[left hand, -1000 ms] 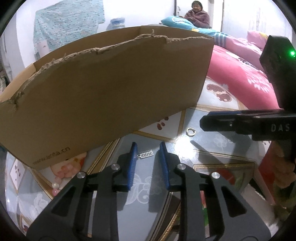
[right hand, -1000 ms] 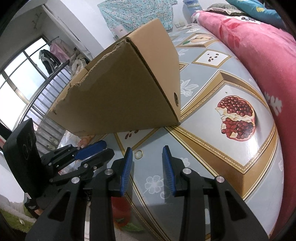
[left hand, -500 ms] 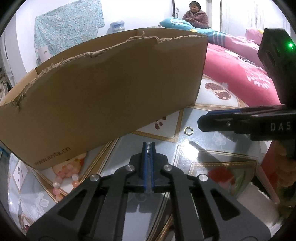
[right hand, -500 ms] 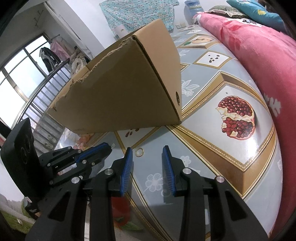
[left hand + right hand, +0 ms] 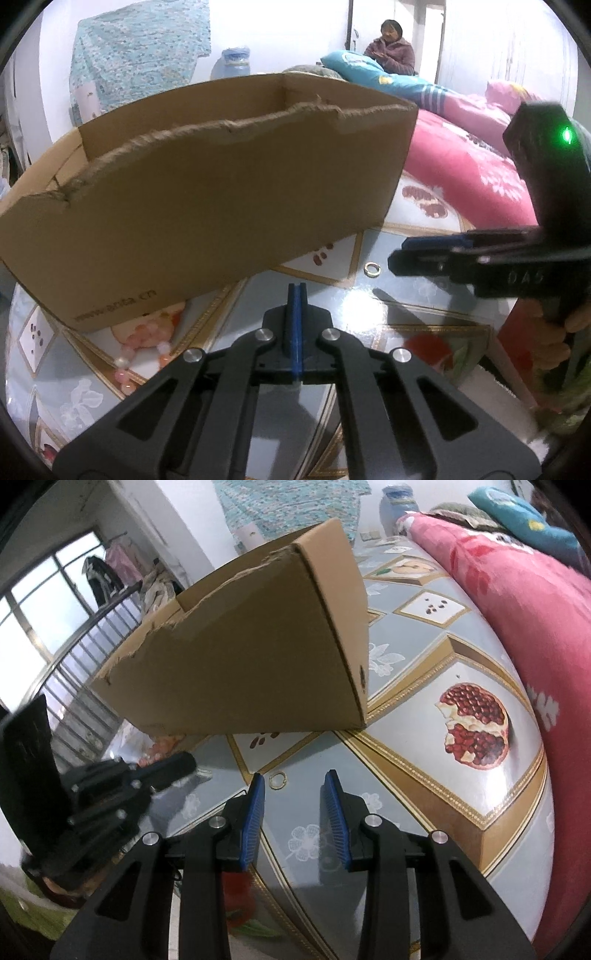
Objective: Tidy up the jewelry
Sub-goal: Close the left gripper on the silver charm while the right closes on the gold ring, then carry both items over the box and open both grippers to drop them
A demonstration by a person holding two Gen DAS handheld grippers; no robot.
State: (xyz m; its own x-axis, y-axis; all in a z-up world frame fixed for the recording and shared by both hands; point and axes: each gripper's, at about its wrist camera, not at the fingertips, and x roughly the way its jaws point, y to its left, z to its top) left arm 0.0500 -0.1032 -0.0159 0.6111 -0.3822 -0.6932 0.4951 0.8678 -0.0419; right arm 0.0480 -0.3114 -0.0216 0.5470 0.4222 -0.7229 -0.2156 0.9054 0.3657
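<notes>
**Ring ahead of released right tongs**

Left tongs (image 5: 295, 291) clenched – whether they hold anything, can't tell. Right tongs (image 5: 293, 794) released; gold ring (image 5: 277, 780) just beyond left pad – tiny, light, stiff, slippery; pinch across band. Cardboard box (image 5: 258, 646) farther.

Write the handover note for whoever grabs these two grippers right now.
Left gripper: shut, pads pressed together above the table; whether a small piece is pinched between them cannot be seen.
Right gripper: open, empty, low over the table.
Gold ring: lying on the table just ahead of the right gripper's fingertips, outside the cardboard box.
Pink bead bracelet: on the table by the box's near wall.
Done: unknown, the inside of the box is hidden.
Left: the ring and bracelet, probably into the box; check the left pads first.
</notes>
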